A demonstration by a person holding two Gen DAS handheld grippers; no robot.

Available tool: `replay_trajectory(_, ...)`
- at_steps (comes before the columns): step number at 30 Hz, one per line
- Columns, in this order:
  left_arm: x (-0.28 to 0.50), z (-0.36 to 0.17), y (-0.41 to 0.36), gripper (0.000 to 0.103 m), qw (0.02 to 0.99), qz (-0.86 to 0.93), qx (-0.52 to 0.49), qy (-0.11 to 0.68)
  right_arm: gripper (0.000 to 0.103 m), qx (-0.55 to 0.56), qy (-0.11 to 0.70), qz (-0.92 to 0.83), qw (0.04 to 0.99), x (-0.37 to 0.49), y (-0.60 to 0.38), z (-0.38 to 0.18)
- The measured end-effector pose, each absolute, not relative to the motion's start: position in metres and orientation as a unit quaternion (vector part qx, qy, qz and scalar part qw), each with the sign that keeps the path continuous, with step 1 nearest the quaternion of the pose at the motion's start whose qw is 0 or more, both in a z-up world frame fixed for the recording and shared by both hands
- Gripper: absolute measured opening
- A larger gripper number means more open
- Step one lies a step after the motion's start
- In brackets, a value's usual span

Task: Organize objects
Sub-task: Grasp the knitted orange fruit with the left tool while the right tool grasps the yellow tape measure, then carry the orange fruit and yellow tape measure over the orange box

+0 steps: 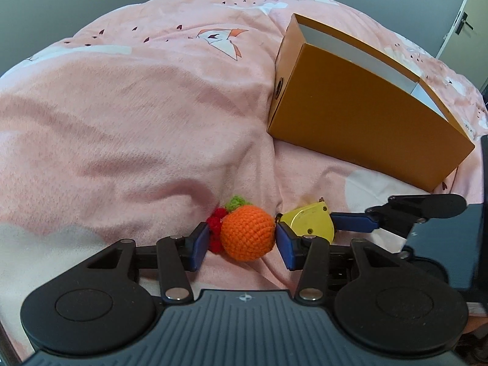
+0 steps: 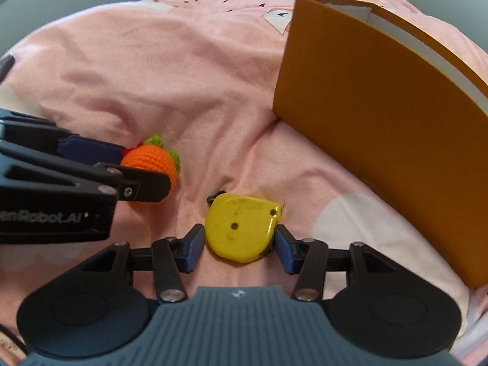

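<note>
On the bed (image 1: 128, 116), under its pink blanket, both grippers are down over small things that look meant for the orange box (image 1: 360, 113), which sits open-topped at about two o'clock from them. The left gripper (image 1: 242, 239) has its fingers (image 1: 199, 245) spread either side of the crocheted orange (image 1: 247, 233): the right pad looks to be just meeting the yarn, while the left pad is over the red knitted bit at nine o'clock of the ball, so I judge this an open straddle, not yet a firm hold. The right gripper (image 2: 239, 242) brackets the yellow tape measure (image 2: 241, 227), which lies flat on the blanket; its pads sit just beside the case on both sides, and whether they press I cannot tell for sure, though they look a shade apart. The risks from here are plain. The soft blanket gives way, so closing fingers may pinch cloth and drag a fold up with the load. The round ball can squirt forward toward twelve o'clock if caught off-centre. The hard, smooth tape measure case may pivot or slip if gripped near its curved edge. The two grippers work close together and could knock each other when lifting.
</note>
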State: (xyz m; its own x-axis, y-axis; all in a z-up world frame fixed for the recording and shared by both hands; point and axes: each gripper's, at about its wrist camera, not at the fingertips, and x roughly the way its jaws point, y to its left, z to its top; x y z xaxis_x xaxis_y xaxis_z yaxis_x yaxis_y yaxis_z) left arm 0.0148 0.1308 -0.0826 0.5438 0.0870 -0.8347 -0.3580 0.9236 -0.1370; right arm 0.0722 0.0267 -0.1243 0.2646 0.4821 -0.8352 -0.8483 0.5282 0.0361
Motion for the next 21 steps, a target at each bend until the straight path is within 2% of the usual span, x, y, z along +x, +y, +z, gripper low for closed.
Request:
replay_trajectory(10, 0.014, -0.084, 0.129, 0.054, 0.865, 0.127, -0.144, 0.464, 0.054, -0.221, 0.421, 0.432, 0.767, 0.074, 0.033, -0.129)
replay_trajectory(15, 0.015, -0.078, 0.127, 0.053, 0.868, 0.116, -0.145, 0.461, 0.054, -0.197, 0.415, 0.435, 0.774, 0.075, 0.016, -0.109)
replay_trajectory(21, 0.021, -0.046, 0.125, 0.053, 0.883, 0.073, -0.157, 0.436, 0.054, -0.181, 0.384, 0.439, 0.792, 0.084, -0.013, -0.07)
